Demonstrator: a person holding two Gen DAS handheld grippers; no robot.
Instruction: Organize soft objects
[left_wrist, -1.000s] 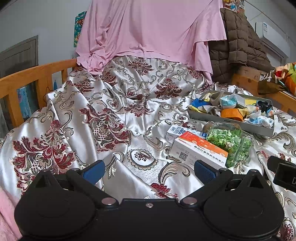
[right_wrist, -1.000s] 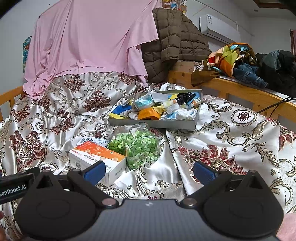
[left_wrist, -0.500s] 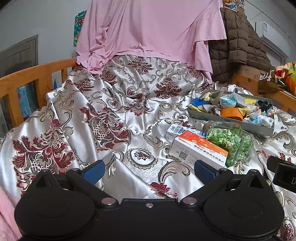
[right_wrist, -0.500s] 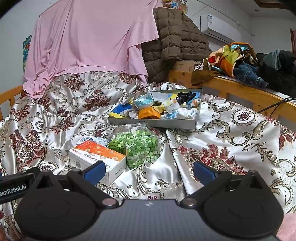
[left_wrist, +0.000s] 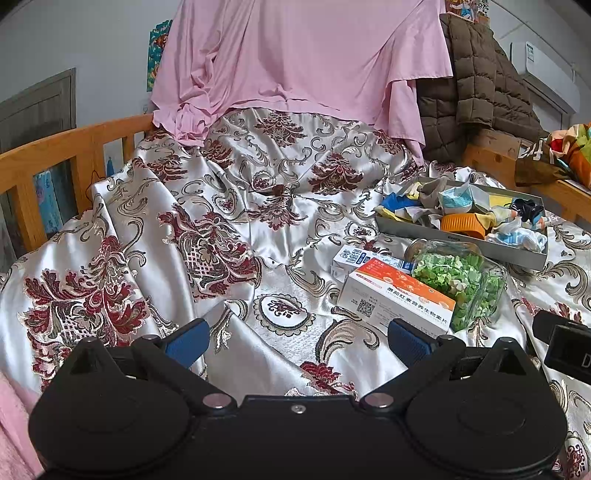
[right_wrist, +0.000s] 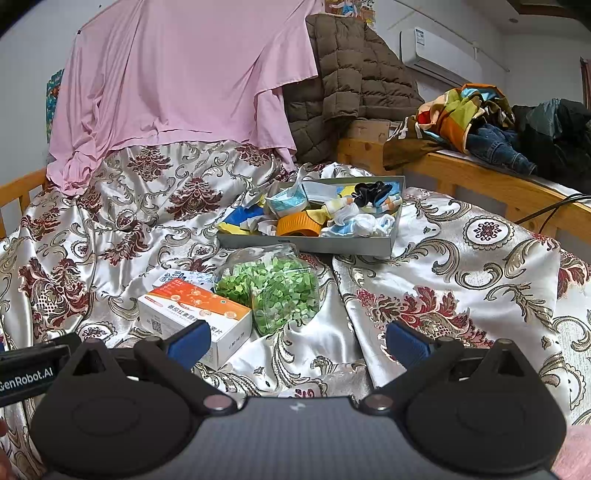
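Observation:
A grey shallow box (right_wrist: 314, 244) sits on the patterned satin bedspread, filled with several soft cloth items, an orange ribbed lid (right_wrist: 297, 225) and a black item (right_wrist: 369, 192). The box also shows in the left wrist view (left_wrist: 517, 254) at the right. My left gripper (left_wrist: 297, 339) is open and empty, low over the bedspread, well left of the box. My right gripper (right_wrist: 298, 341) is open and empty, in front of the box and short of it.
An orange and white carton (right_wrist: 192, 314), a smaller blue and white carton (right_wrist: 181, 277) and a clear jar of green pieces (right_wrist: 273, 291) lie between the grippers and the box. A pink sheet (right_wrist: 177, 81) and brown jacket (right_wrist: 354, 74) hang behind. Wooden rails (left_wrist: 55, 151) edge the bed.

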